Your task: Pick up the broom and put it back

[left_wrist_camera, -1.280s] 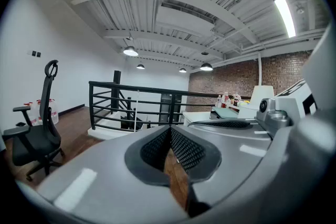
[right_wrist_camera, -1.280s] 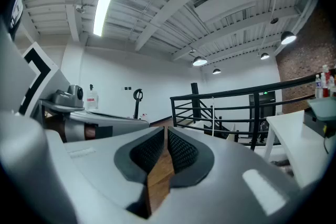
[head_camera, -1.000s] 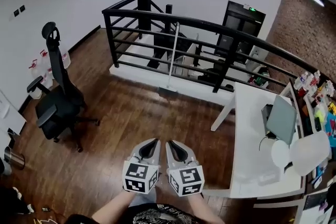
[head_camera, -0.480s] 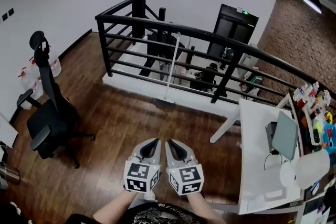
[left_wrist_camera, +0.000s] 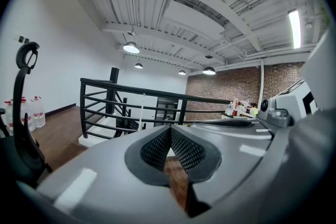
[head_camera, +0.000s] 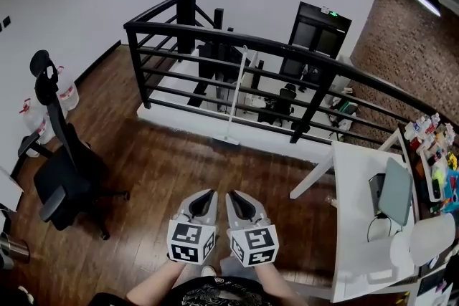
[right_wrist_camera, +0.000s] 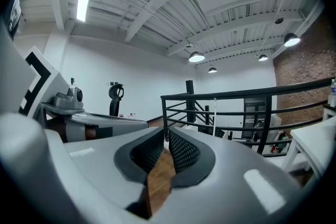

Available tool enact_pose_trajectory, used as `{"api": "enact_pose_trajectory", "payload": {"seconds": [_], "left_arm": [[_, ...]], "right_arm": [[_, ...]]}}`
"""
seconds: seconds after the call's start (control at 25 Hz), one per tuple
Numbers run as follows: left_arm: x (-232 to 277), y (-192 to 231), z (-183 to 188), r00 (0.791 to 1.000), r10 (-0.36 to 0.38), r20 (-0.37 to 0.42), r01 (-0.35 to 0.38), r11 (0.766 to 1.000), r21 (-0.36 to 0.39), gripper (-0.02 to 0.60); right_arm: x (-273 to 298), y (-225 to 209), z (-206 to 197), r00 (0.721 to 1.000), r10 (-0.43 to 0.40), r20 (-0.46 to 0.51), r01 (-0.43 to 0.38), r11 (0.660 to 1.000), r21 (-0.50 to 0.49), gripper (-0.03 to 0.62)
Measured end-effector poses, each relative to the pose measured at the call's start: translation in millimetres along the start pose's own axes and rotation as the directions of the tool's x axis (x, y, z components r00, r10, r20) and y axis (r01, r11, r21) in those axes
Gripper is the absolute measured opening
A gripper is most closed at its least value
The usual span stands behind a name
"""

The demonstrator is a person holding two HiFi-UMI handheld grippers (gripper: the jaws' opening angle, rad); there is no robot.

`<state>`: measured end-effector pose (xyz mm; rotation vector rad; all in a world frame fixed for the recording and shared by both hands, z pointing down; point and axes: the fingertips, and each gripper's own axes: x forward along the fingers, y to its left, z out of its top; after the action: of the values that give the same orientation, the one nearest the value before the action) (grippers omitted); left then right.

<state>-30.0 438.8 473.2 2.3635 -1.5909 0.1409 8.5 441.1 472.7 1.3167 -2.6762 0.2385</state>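
The broom point(head_camera: 234, 95) has a thin white pole and a flat head on the floor, and it leans upright against the black railing point(head_camera: 258, 45) straight ahead. Its pole also shows in the left gripper view as the broom point(left_wrist_camera: 140, 110), and in the right gripper view as the broom point(right_wrist_camera: 214, 113). Side by side at the bottom of the head view, my left gripper point(head_camera: 209, 195) and right gripper point(head_camera: 236, 195) point toward it, well short of it. The left gripper point(left_wrist_camera: 169, 129) is shut and holds nothing. The right gripper point(right_wrist_camera: 167, 133) is shut too, also with nothing in it.
A black office chair point(head_camera: 59, 167) stands on the wooden floor at the left, with water bottles point(head_camera: 66, 92) by the wall behind it. A white desk point(head_camera: 362, 226) with a laptop point(head_camera: 396, 190) fills the right side. Beyond the railing the floor drops to a lower level.
The whole view has moved forward toward the railing and broom. The chair has slid to the left of the picture and the desk to the right. Both grippers stay shut, side by side.
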Motion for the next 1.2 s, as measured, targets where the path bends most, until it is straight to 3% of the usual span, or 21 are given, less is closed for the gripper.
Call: {"api": "enact_pose_trajectory", "payload": {"seconds": [0.24, 0.52, 0.84, 1.2], "left_arm": [[53, 15, 6, 1.000, 0.002, -0.020, -0.002, 1.000, 0.008, 0.005], [142, 37, 40, 1.000, 0.025, -0.014, -0.024, 0.999, 0.027, 0.005], [250, 37, 75, 0.999, 0.044, -0.026, -0.043, 0.999, 0.031, 0.005], [325, 29, 96, 0.998, 0.060, -0.026, -0.058, 0.997, 0.051, 0.005]], "right_arm": [[43, -37, 4, 1.000, 0.004, 0.003, -0.005, 1.000, 0.011, 0.006], [108, -106, 33, 0.999, 0.018, 0.031, -0.019, 1.000, 0.013, 0.006], [165, -200, 62, 0.998, 0.032, 0.052, -0.034, 0.999, 0.042, 0.006], [201, -272, 85, 0.995, 0.047, 0.091, -0.051, 0.998, 0.043, 0.006]]}}
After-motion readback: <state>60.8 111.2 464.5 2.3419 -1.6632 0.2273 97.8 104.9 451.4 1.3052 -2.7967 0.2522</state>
